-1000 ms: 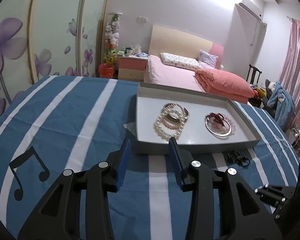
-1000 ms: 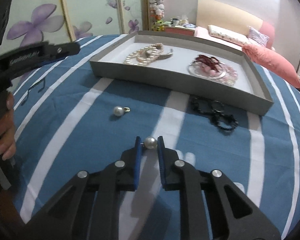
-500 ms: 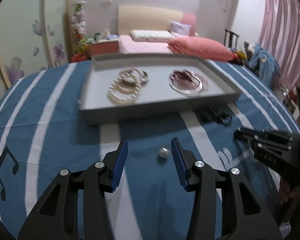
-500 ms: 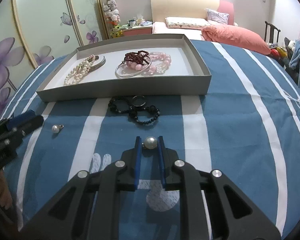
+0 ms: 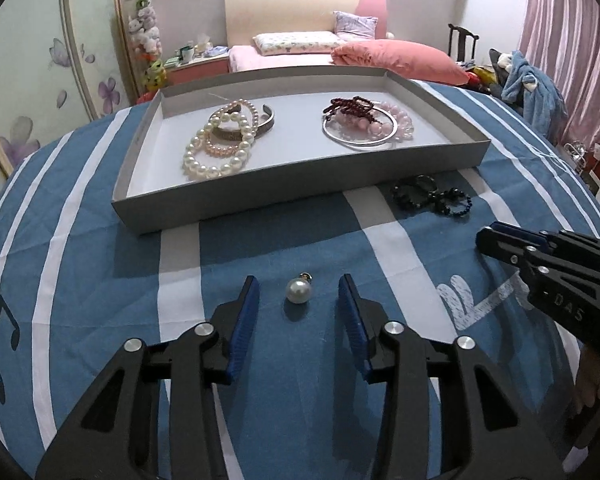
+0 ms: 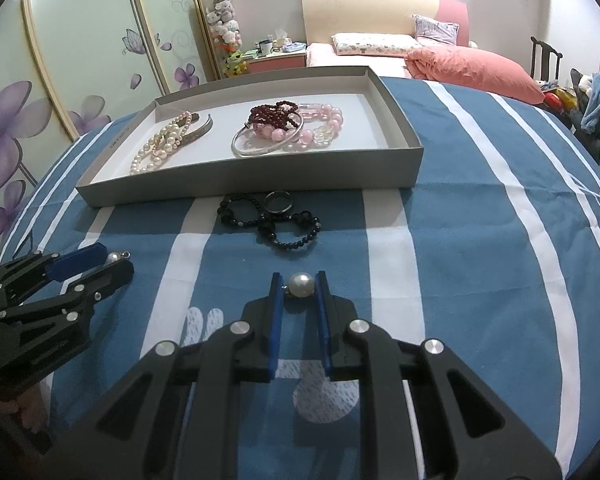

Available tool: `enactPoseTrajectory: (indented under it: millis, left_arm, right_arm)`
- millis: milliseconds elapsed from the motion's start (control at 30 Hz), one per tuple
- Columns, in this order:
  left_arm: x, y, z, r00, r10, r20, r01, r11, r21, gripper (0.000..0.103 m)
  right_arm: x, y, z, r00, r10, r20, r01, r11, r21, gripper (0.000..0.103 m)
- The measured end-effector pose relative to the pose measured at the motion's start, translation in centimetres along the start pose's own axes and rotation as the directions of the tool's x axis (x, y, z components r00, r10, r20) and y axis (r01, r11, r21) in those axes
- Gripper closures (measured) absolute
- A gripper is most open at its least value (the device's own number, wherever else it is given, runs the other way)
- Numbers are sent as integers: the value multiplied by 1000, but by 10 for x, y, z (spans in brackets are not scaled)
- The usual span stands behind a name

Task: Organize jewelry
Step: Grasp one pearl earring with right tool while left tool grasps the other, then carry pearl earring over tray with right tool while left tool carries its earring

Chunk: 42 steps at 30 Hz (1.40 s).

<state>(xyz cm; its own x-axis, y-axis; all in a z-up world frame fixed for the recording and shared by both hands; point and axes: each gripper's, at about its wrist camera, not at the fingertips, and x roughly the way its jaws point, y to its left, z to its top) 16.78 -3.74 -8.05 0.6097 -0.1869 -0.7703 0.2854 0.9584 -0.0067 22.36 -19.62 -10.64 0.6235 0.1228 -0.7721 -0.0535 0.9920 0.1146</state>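
Left fingers (image 5: 299, 294) narrowing around loose pearl (image 5: 299, 291), apparently untouched, right fingers (image 6: 299, 285) still pinching second pearl (image 6: 300, 285)

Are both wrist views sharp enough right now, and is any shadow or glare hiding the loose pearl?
Left wrist view: sharp, fisheye-bent at the edges; the loose pearl shows a small highlight and short shadow, nothing hidden. Right wrist view: equally sharp; the tray shades the cloth before it.
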Motion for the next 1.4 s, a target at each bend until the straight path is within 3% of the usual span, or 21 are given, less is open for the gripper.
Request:
enactPoseTrajectory:
  millis: [100,300,800,1400]
  left_arm:
    - [1,0,1,1000,13,0,-13,1000,-9,68]
    - [1,4,1,998,57,-2,-57,998,-40,89]
    - [2,-2,1,992,127,-9,-127,991,-41,88]
    - [2,-2,2,992,127,-9,-127,991,-46,89]
  right_arm:
    - [0,0,0,1000,0,0,0,1000,0,87]
    - [0,0,0,1000,-3,0,3,1000,-3,87]
    - [2,7,-1,1000,-31,-5,31,999,-37,86]
    - [4,13,1,999,-51,-5,51,997,-63,86]
